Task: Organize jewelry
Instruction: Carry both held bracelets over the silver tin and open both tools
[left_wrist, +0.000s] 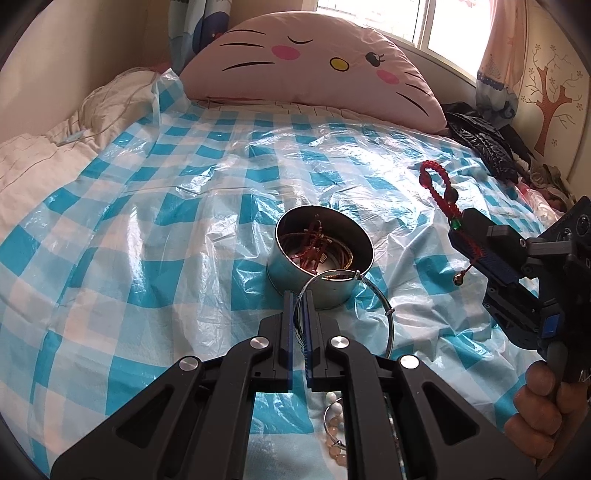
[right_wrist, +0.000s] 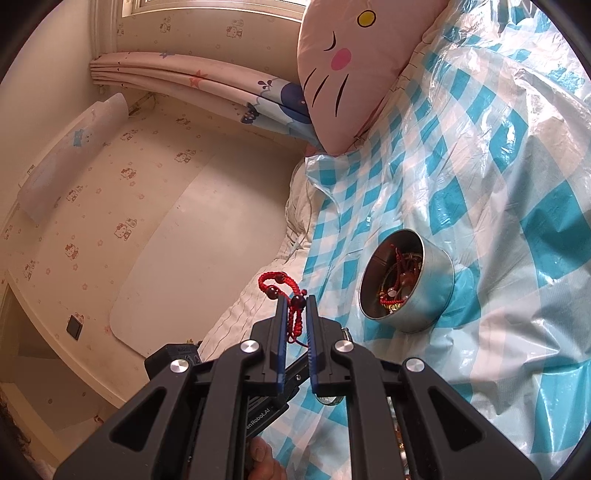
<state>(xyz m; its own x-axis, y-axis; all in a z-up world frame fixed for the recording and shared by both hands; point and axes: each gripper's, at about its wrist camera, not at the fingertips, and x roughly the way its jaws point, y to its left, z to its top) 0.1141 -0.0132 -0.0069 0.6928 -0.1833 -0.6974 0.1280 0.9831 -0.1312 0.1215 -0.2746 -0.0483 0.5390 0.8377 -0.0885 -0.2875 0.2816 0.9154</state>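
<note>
A silver bangle (left_wrist: 373, 306) is clamped by the left gripper (left_wrist: 298, 295) beside the tin (left_wrist: 321, 254); a red bracelet (right_wrist: 291, 299) is clamped by the right gripper (right_wrist: 295, 301).

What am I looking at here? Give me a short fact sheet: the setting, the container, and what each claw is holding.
Setting: bed under a blue-and-white checked plastic sheet, pink cat-face pillow at its head
Container: round silver metal tin, open, jewelry already inside
Left gripper: shut on a thin silver wire bangle, near the tin's rim
Right gripper: shut on a red braided cord bracelet with dark beads
Loose: pale bead bracelet on the sheet
</note>
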